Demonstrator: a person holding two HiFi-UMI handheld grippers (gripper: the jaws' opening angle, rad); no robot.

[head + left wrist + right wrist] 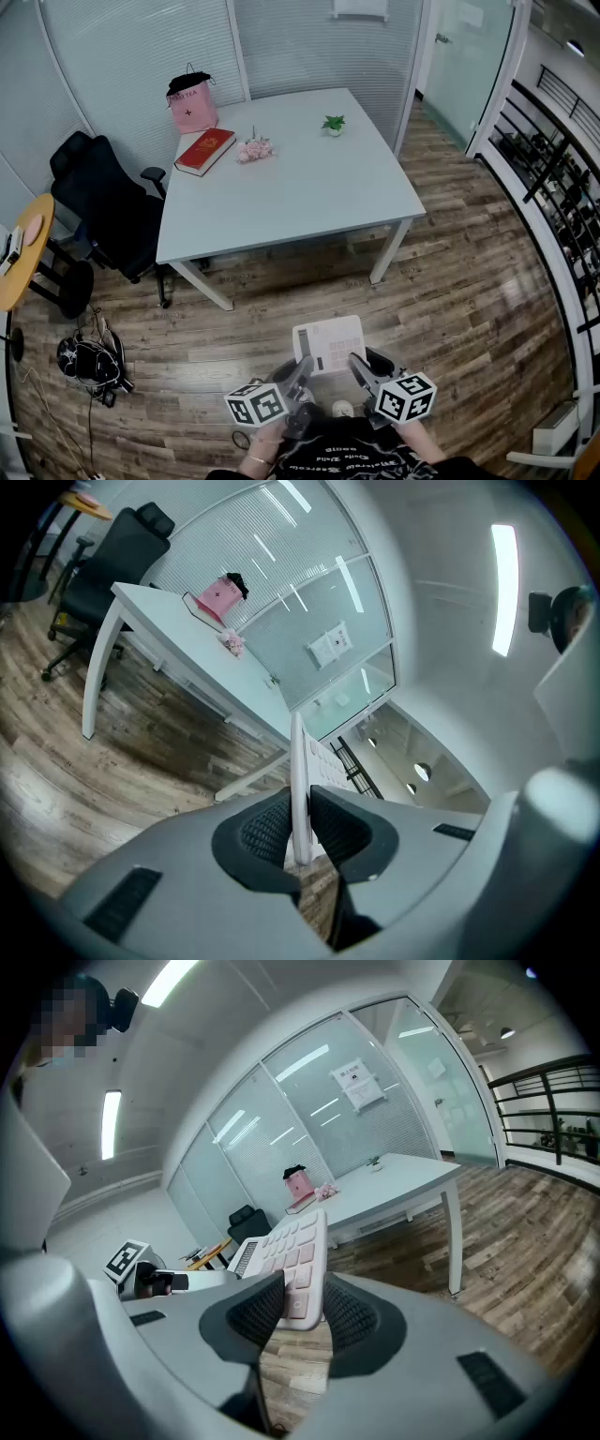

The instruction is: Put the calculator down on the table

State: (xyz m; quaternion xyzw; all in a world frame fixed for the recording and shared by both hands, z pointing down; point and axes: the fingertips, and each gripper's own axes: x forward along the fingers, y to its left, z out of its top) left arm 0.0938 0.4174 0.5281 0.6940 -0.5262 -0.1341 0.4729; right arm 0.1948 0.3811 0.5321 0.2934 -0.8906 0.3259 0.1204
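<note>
A white calculator (328, 344) with pale pink keys hangs low over the wooden floor, short of the table, held between both grippers. My left gripper (300, 367) is shut on its left edge. In the left gripper view the calculator (298, 780) shows edge-on as a thin white slab pinched between the dark ribbed pads (265, 834). My right gripper (357, 364) is shut on the calculator's right edge. The right gripper view shows the calculator's key face (289, 1251) between the pads, with the left gripper's marker cube beyond it. The light grey table (309, 192) stands ahead.
At the table's far side lie a pink paper bag (192, 105), a red book (205, 151), pink flowers (255, 149) and a small green plant (334, 124). A black office chair (105, 206) stands to the left, a dark bag (89, 362) lies on the floor, and a railing (553, 187) runs along the right.
</note>
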